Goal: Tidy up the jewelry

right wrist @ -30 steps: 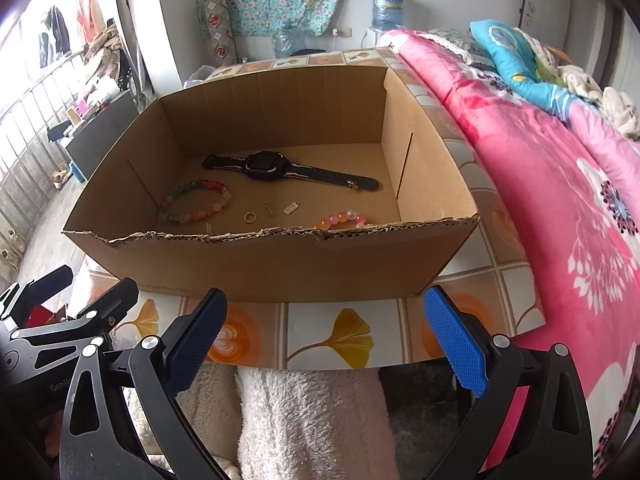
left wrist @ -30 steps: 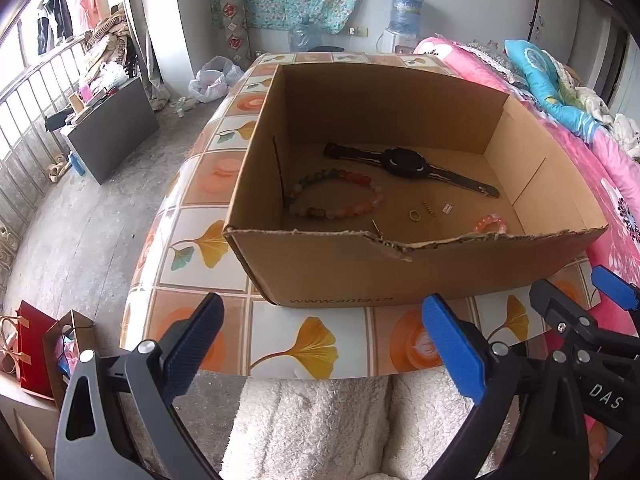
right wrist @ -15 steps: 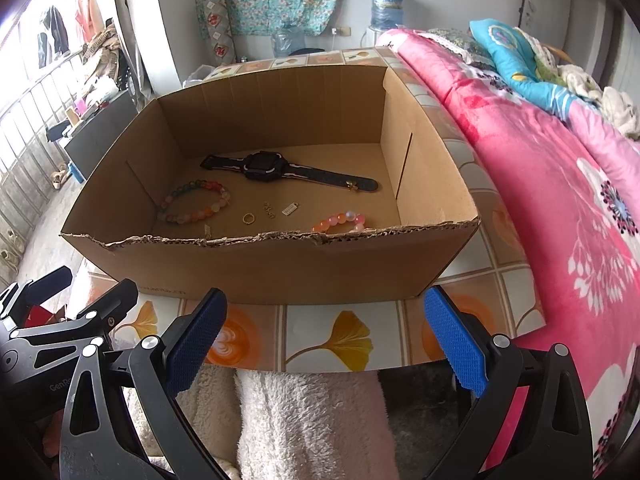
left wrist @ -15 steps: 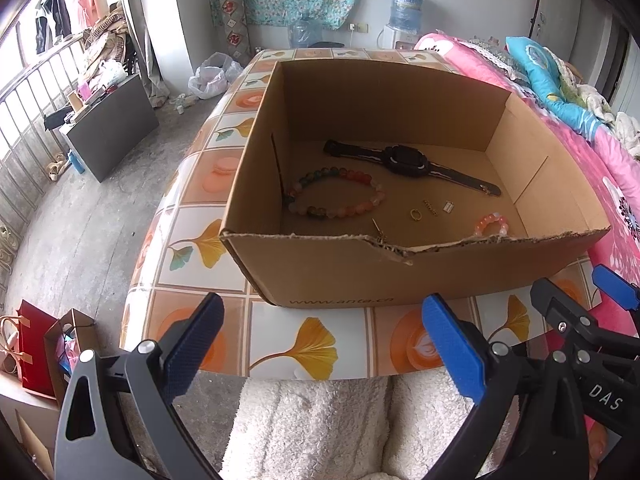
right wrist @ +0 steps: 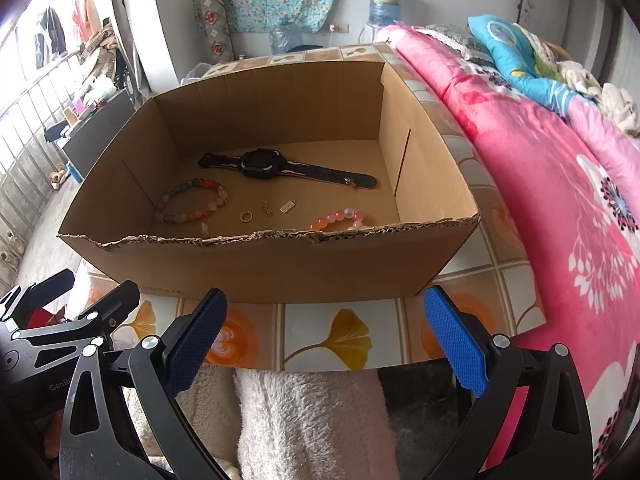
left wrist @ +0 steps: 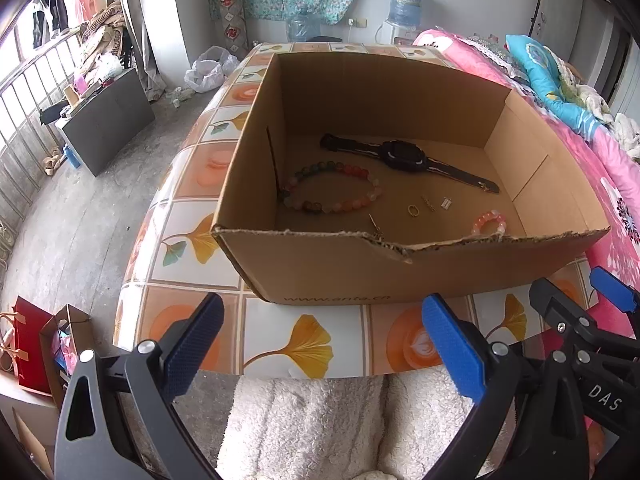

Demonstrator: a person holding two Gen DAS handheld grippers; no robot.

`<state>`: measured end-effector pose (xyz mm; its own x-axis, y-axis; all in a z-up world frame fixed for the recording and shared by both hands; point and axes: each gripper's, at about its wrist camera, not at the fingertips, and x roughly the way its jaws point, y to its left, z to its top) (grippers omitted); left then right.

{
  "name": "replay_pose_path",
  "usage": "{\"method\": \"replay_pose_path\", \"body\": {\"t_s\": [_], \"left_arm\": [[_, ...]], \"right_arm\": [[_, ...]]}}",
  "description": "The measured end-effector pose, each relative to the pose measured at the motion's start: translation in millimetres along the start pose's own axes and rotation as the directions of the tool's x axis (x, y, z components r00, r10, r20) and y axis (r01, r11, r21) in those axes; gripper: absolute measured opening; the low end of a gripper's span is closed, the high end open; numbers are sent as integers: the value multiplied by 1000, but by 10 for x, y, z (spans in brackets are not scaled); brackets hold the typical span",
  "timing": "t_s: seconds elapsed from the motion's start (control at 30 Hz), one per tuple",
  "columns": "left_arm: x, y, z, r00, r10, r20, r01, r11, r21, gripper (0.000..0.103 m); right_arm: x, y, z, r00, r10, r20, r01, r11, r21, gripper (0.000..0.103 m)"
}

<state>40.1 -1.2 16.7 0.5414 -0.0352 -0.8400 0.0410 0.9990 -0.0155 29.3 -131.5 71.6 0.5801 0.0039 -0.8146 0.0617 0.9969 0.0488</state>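
An open cardboard box point(left wrist: 332, 268) point(right wrist: 256, 264) stands on the tiled table. On its floor lie a black watch point(left wrist: 404, 158) point(right wrist: 264, 168), a multicoloured bead bracelet point(left wrist: 332, 194) point(right wrist: 192, 202), a small pink bead bracelet point(left wrist: 489, 222) point(right wrist: 338, 218), a gold ring point(left wrist: 413, 211) point(right wrist: 246, 216) and small metal pieces point(left wrist: 446, 203) point(right wrist: 288, 206). My left gripper point(left wrist: 324, 344) is open and empty, held before the box's near wall. My right gripper point(right wrist: 326, 338) is open and empty too, just to the right of the left one.
The table point(left wrist: 304, 340) has a patterned tile cover with ginkgo leaves. A pink floral bed point(right wrist: 560, 184) runs along the right side. A person's fluffy white clothing point(left wrist: 312, 428) fills the space below the table edge. Bags point(left wrist: 36, 340) and clutter stand on the floor at left.
Both views have shifted slightly; the box and jewelry look the same. Both grippers stay open.
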Motion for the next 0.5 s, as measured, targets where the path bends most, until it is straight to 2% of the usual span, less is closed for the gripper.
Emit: {"method": "replay_pose_path", "body": {"t_s": [0.5], "left_arm": [[4,-11,-4,1000,-2,-3,2,1000,1,97]], "right_arm": [[1,-6,0,1000,0,-3,0,1000,0,95]]}}
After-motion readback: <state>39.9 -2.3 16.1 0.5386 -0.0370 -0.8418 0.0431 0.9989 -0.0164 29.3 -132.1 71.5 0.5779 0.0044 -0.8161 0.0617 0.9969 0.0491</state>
